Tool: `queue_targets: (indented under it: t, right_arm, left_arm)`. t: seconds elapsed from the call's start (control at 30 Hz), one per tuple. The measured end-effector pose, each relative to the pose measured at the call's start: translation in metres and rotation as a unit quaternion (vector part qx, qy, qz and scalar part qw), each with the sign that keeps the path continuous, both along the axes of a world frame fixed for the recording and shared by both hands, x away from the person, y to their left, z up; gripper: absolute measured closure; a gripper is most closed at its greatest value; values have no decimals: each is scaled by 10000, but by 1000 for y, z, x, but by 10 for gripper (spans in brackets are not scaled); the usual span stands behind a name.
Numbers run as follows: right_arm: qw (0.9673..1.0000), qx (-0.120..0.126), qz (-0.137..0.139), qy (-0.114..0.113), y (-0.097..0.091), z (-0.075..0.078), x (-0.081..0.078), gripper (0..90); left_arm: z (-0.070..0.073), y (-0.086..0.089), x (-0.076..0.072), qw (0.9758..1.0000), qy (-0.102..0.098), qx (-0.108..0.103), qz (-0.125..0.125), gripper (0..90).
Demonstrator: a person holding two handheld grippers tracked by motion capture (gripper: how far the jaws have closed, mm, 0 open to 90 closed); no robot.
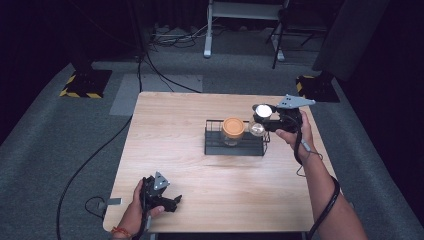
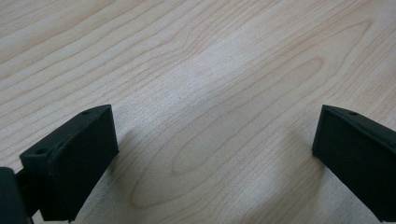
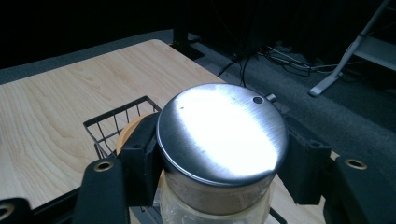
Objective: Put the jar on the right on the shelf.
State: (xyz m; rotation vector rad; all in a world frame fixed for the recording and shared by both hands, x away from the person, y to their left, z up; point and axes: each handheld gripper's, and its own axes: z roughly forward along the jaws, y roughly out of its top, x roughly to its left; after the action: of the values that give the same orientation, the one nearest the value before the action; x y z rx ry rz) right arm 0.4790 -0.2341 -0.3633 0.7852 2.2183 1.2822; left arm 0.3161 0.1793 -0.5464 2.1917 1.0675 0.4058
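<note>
Right hand-held gripper (image 3: pixel 219 154) is pinching a clear glass jar with a brushed silver metal lid (image 3: pixel 223 133); pads sit on either side, just under the lid. High view puts that jar (image 1: pixel 260 120) at the right end of the black wire basket (image 1: pixel 215 147), lifted above its rim and tilted toward the camera. Second glass jar with an orange-tan lid (image 1: pixel 233 126) stands inside the basket near the middle; the right gripper view catches just a sliver of that lid behind the left pad. Left hand-held gripper (image 1: pixel 172 200) lies low at the near-left of the light wood counter (image 1: pixel 165 145), well apart from the basket. Its own view: jaws spread wide, bare wood grain between them.
</note>
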Motion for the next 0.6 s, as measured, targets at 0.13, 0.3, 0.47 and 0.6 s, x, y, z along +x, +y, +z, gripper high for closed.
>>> queue_targets:
  t: [0.13, 0.3, 0.47, 0.6]
  right_arm:
    - [10000, 11, -39, 71, 0, -7, 5, 394]
    - [9998, 23, -101, 163, -2, -16, 9, 394]
    - [9995, 105, -133, 270, -5, -26, 14, 394]
    - [9991, 141, -152, 357, -5, -33, 17, 394]
  left_arm:
    - [0, 0, 0, 10000, 0, 0, -1, 0]
    - [0, 0, 0, 10000, 0, 0, -4, 0]
    - [0, 0, 0, 10000, 0, 0, -5, 0]
    - [0, 0, 0, 10000, -1, 1, -6, 0]
